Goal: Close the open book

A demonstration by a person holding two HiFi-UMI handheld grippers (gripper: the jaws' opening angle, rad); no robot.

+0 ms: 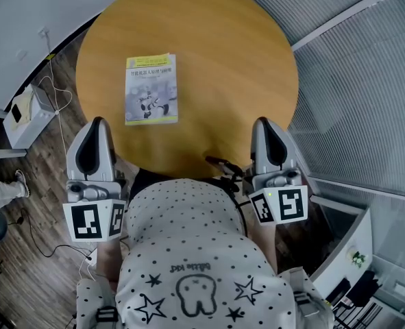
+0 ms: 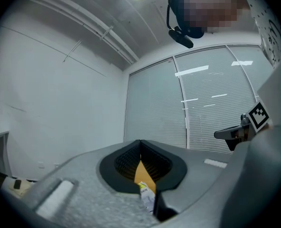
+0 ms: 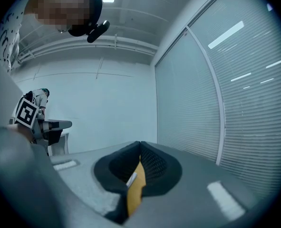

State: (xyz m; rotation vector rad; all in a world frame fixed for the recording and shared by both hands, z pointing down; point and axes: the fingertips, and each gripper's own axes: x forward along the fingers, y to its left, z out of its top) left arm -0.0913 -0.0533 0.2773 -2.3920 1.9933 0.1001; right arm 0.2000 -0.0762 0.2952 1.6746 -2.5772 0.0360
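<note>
Hovering at the bottom of the head view, the left tool [image 1: 98, 123] and right tool [image 1: 264, 122] have jaws pressed together, empty. Bare table [image 1: 236, 53] separates them from the book [image 1: 151, 89], which lies closed, upper left of centre. A white box [image 1: 25, 115] sits on the floor at far left. Only the gripper views show the blinds [image 2: 216, 103] upright.

a round wooden counter [image 1: 236, 67] stands on a dark plank floor [image 1: 31, 184]. right of the counter runs a glass wall with blinds [image 1: 366, 94]; left of it sits a white box [image 1: 25, 115] near a plain pale wall [image 1: 24, 12].
</note>
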